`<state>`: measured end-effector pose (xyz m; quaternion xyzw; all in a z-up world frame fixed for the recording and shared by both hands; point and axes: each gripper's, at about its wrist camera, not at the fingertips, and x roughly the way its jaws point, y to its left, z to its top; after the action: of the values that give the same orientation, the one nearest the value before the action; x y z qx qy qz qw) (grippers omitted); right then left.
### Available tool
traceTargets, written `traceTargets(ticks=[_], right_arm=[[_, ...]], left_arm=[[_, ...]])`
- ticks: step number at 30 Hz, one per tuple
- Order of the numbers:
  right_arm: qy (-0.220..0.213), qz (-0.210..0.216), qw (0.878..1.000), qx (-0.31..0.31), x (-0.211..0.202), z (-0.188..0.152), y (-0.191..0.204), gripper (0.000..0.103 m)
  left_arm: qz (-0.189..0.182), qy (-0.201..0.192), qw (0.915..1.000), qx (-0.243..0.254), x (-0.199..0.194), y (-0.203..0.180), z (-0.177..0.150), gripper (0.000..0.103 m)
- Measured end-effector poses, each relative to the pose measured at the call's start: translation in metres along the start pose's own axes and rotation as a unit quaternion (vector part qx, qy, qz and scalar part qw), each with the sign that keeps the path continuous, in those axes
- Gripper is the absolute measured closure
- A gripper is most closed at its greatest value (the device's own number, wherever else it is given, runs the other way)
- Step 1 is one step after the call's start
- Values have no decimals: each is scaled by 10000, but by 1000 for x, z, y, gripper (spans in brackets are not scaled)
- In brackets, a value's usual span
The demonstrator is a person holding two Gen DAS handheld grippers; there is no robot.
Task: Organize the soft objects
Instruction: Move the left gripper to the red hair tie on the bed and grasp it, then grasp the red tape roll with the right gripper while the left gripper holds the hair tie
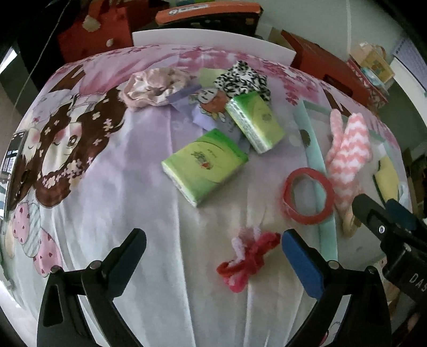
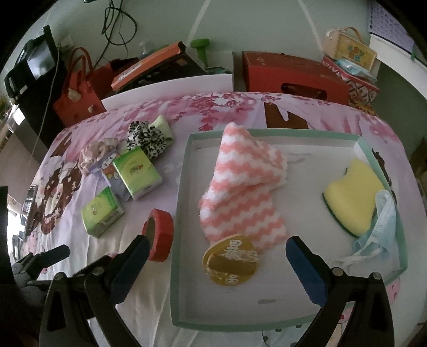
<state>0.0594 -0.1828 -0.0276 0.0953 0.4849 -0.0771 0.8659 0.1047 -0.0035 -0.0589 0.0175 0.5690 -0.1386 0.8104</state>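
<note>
Red scrunchie (image 1: 246,263) between wide-apart left tongs (image 1: 213,248).

wall: pale (image 2: 267,24) | cloth: pink floral print (image 2: 240,106) | rear: red box (image 2: 293,72) | light: soft daylight

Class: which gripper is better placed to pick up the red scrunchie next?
Left. The left gripper is open right over the red scrunchie; the right gripper is over the tray.
</note>
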Motion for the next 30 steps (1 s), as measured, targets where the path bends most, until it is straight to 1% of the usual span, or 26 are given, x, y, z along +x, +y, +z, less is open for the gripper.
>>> traceTargets(ticks=[1,4,5,7,8,10,11,13,16,23,30], right_arm=[[0,-2,10000,0,0,0,0,0],[2,6,10000,-2,0,0,0,0],[4,8,10000,-2,0,0,-1,0],[4,3,10000,0,0,0,0,0],[5,4,10000,0,0,0,0,0],[15,-4,10000,9,1,0,-1,0],[19,-8,10000,13,1,0,-1,0],[21,-11,10000,14,1,0,-1,0],[23,-12,10000,12,1,0,-1,0],[22,-11,10000,16,1,0,-1,0],[-4,51,10000,-9,1,0,3,0]], left_arm=[[0,0,10000,42,0,-3,-1,11],[-89,100,9998,120,6,-10,-2,22],[-140,162,9997,129,8,-12,-3,24],[-218,227,9993,184,10,-16,-4,35],[-242,228,9992,225,10,-18,-5,38],[-310,246,9987,308,10,-22,-6,48],[-340,272,9984,356,11,-25,-6,50],[-379,298,9979,423,13,-29,-7,59],[-454,305,9973,496,14,-33,-8,67],[-548,309,9966,530,16,-36,-10,73],[-633,263,9967,442,20,-38,-10,78]])
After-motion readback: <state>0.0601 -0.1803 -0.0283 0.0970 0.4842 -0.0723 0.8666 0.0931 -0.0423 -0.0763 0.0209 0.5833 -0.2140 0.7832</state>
